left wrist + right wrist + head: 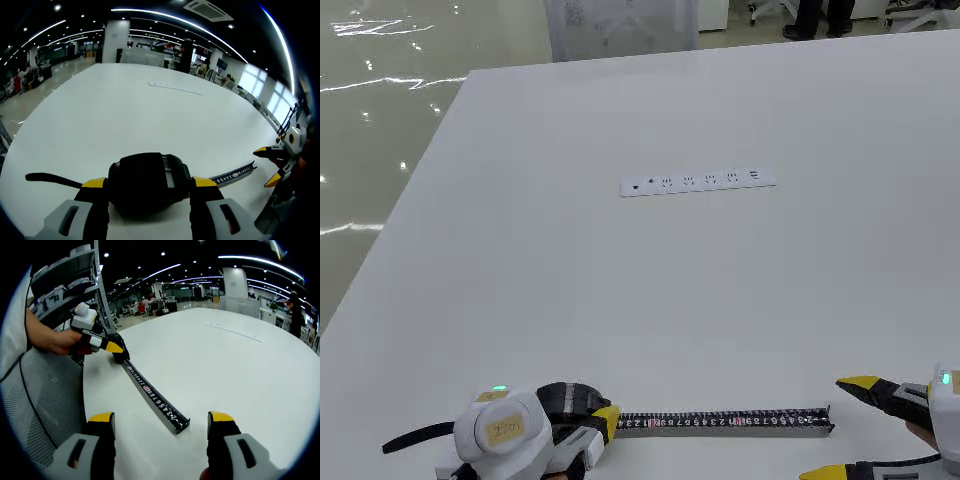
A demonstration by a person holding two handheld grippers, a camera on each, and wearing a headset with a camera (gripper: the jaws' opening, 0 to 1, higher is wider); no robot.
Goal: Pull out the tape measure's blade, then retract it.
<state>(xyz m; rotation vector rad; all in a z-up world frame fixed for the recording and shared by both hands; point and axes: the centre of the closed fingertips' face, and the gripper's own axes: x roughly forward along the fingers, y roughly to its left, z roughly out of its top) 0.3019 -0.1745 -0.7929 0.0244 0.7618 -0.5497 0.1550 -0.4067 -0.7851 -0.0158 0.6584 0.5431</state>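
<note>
tape measure: black case (pixel 572 402) at 7 o'clock of the head view, on the white table (pixel 670 290)
left gripper (pixel 150 182): clenched on the case, one yellow-tipped jaw pressed to each side of it
strap (pixel 47 177): black, trails from the case toward 9 o'clock in the left gripper view
blade (pixel 730 421): pulled out, lies flat on the table with its numbers up, runs from the case toward 3 o'clock
blade end (pixel 181 426): just ahead of the right gripper's jaws, touching neither
right gripper (pixel 161 416): at 5 o'clock of the head view, jaws spread wide, gripping nothing
power strip (pixel 698 181): white, at 12 o'clock from the blade, well apart
</note>
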